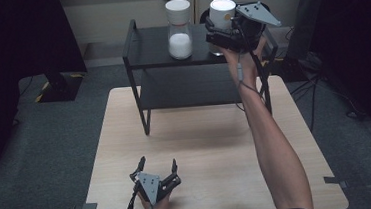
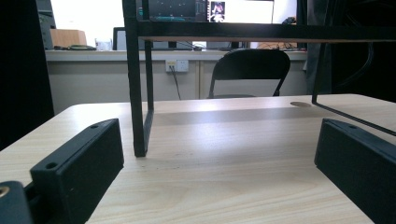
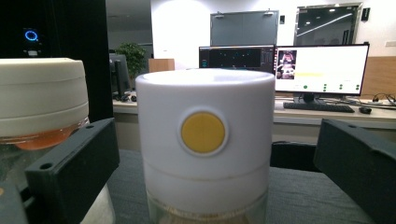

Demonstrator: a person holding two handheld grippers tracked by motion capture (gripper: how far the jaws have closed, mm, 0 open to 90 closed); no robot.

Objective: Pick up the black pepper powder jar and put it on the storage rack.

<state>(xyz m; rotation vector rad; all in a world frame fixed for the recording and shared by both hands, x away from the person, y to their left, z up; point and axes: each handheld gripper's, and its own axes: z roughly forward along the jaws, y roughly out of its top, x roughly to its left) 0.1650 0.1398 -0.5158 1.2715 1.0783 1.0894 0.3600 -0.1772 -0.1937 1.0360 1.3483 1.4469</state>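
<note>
At upper right of the high view, the right tool (image 1: 225,28) straddles a white-lidded jar (image 1: 222,14) on the black shelf (image 1: 151,47), jaws spread wide, seemingly lining up a grasp; the left tool (image 1: 157,168), unclenched, idles on the tabletop (image 1: 206,143) at lower left

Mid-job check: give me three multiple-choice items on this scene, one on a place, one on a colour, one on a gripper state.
1. Where do the two jars stand?
A. On the shelf's top
B. On the table
C. On the floor

2. What colour is the round button on the right jar's lid?
A. Blue
B. Yellow
C. Red

3. How is the left gripper?
A. Shut on a jar
B. Open, holding nothing
C. Shut on the shelf leg

A: left jar and right jar stand on the shelf.
B: button is yellow.
B: left gripper jaws apart above table.
</note>
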